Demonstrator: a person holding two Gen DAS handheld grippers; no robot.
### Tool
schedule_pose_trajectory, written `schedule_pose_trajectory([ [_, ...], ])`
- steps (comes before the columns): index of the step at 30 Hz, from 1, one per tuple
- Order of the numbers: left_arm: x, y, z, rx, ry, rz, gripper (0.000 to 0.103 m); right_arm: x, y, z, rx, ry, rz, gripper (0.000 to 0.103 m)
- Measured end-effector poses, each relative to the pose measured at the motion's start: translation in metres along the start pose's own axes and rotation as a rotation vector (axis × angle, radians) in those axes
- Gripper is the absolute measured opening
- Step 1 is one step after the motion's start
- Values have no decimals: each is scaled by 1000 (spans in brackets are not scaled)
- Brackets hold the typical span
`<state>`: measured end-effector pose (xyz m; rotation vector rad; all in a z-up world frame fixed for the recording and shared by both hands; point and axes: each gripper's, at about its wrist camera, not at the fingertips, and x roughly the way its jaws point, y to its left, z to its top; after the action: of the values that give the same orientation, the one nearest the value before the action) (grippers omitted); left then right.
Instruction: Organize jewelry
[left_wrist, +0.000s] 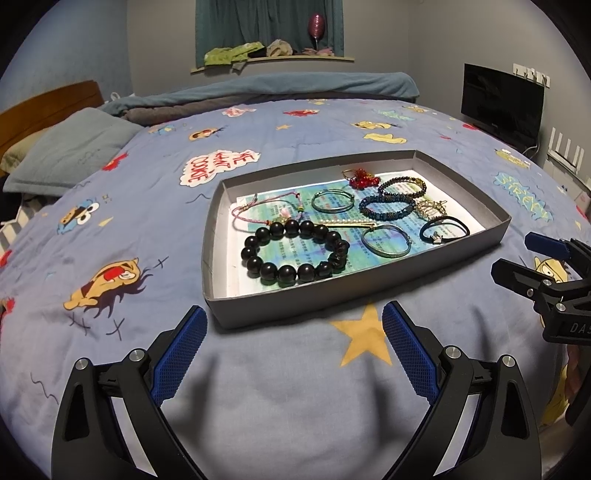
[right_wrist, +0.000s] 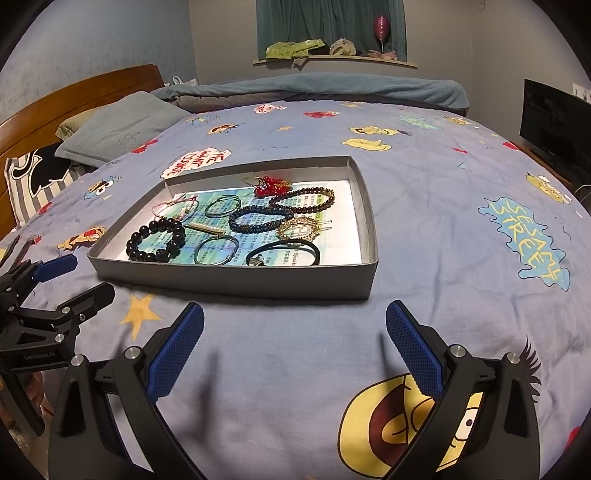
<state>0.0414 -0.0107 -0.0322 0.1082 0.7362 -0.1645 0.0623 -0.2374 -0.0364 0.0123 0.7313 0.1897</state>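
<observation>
A shallow grey box lid (left_wrist: 476, 194) (right_wrist: 236, 282) lies on the bed and holds several pieces of jewelry on a printed sheet. A bracelet of big black beads (left_wrist: 295, 254) (right_wrist: 157, 240) sits at its near left. Red beads (left_wrist: 364, 179) (right_wrist: 271, 186) lie at the back. Dark beaded bracelets (left_wrist: 391, 208) (right_wrist: 258, 218), thin hoops (left_wrist: 386, 242) (right_wrist: 216, 251), a pink cord bracelet (left_wrist: 258, 214) and a black band (left_wrist: 445, 230) (right_wrist: 284, 251) fill the remainder. My left gripper (left_wrist: 293, 334) and right gripper (right_wrist: 295, 330) hover open and empty just before the box's near wall.
A blue cartoon-print bedspread (left_wrist: 295, 387) (right_wrist: 443, 206) covers the bed. Pillows (left_wrist: 66, 155) and a wooden headboard (right_wrist: 74, 96) are at the left, a folded blanket (left_wrist: 277, 88) at the back, a dark screen (left_wrist: 502, 99) at the right.
</observation>
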Motion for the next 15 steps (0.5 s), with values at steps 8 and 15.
schedule_pose_trajectory([
  [8,2,2,-1,5,-3,8,95,0,1,0,-3,1,-2,98],
  [15,2,4,-1,-1,-8,2,95,1,2,-1,-7,3,-7,98],
])
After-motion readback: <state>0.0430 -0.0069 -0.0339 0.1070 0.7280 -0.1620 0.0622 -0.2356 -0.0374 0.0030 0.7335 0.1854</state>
